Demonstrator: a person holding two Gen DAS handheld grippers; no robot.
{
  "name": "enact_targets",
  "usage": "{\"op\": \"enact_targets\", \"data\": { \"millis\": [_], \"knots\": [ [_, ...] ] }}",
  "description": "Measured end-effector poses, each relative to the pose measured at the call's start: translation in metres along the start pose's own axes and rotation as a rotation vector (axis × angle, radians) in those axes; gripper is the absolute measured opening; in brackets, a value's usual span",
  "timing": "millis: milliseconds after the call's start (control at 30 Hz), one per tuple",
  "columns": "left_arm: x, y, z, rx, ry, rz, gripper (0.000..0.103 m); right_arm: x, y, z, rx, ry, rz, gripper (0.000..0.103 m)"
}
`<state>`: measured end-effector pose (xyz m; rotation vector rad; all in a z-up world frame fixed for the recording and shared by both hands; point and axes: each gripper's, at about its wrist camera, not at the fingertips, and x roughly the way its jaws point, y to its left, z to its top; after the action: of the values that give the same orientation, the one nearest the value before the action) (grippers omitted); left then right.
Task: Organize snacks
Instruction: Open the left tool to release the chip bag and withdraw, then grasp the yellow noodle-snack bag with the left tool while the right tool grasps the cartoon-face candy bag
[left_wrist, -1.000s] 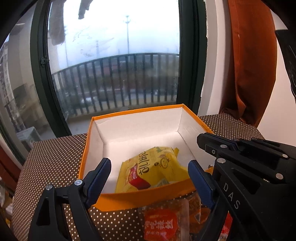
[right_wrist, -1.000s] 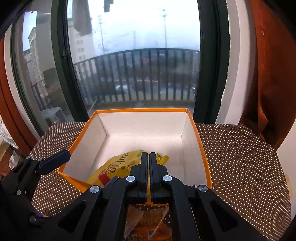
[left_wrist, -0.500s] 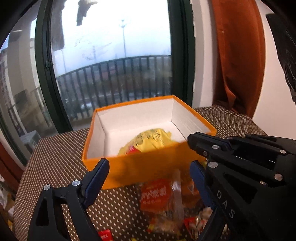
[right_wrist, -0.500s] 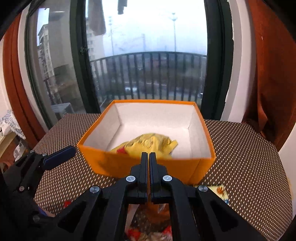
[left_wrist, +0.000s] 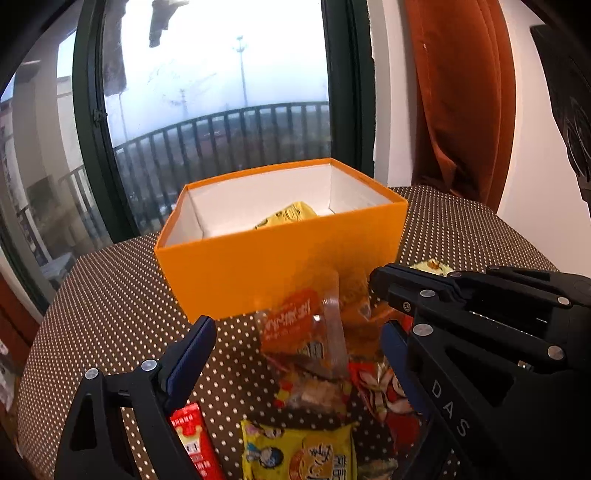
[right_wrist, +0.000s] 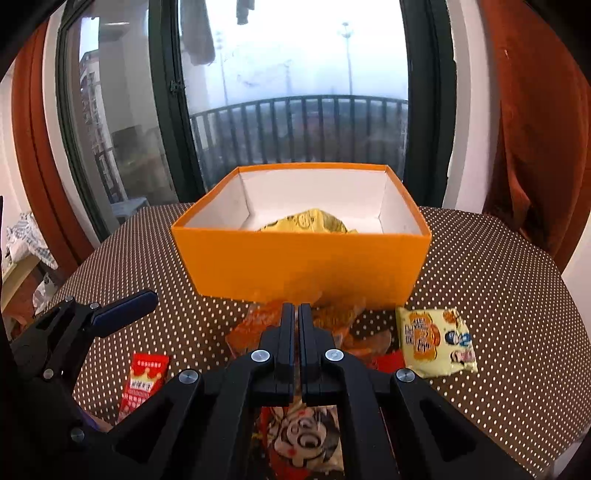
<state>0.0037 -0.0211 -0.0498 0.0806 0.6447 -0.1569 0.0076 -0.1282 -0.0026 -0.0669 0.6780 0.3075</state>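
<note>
Lower your wide-open, empty left gripper squarely over the clear orange-labelled snack packet at frame centre; keep your right gripper closed, empty.

A: What lies under everything?
B: A brown tablecloth with small white dots, covering a rounded table.

A: And behind it?
B: A tall window in a dark green frame; beyond the glass, a black balcony railing and a pale, hazy sky. Garments hang outside at the top.

A: The sides?
B: Rust-orange curtains against white wall.
</note>
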Motion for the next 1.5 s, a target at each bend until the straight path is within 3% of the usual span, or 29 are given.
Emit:
{"op": "enact_targets", "data": {
  "millis": [567, 833, 1233, 1267, 1300, 1333, 1400, 1500],
  "knots": [
    [-0.006, -0.013, -0.041, -0.021, 0.0, -0.041, 0.092, -0.009, -0.001, -0.046, 0.031, 0.01, -0.079, 0.005],
    [-0.012, -0.022, -0.056, 0.017, -0.001, -0.015, 0.092, -0.014, -0.003, -0.064, 0.055, 0.021, -0.142, 0.005],
    [0.007, -0.012, -0.072, -0.021, 0.094, 0.005, 0.098, -0.01, -0.001, -0.069, 0.052, 0.031, -0.114, 0.006],
    [0.009, -0.011, -0.073, -0.026, 0.099, 0.009, 0.098, -0.009, -0.001, -0.069, 0.052, 0.031, -0.112, 0.007],
    [0.011, -0.009, -0.074, -0.032, 0.108, 0.014, 0.098, -0.008, 0.001, -0.069, 0.051, 0.034, -0.11, 0.017],
    [0.015, -0.007, -0.076, -0.041, 0.123, 0.017, 0.098, -0.006, 0.001, -0.07, 0.05, 0.039, -0.105, 0.036],
    [0.023, -0.002, -0.079, -0.064, 0.154, 0.013, 0.098, -0.004, 0.004, -0.071, 0.047, 0.04, -0.096, 0.053],
    [0.032, 0.002, -0.082, -0.082, 0.187, 0.018, 0.098, 0.002, 0.011, -0.072, 0.015, 0.048, -0.115, 0.056]
  ]
}}
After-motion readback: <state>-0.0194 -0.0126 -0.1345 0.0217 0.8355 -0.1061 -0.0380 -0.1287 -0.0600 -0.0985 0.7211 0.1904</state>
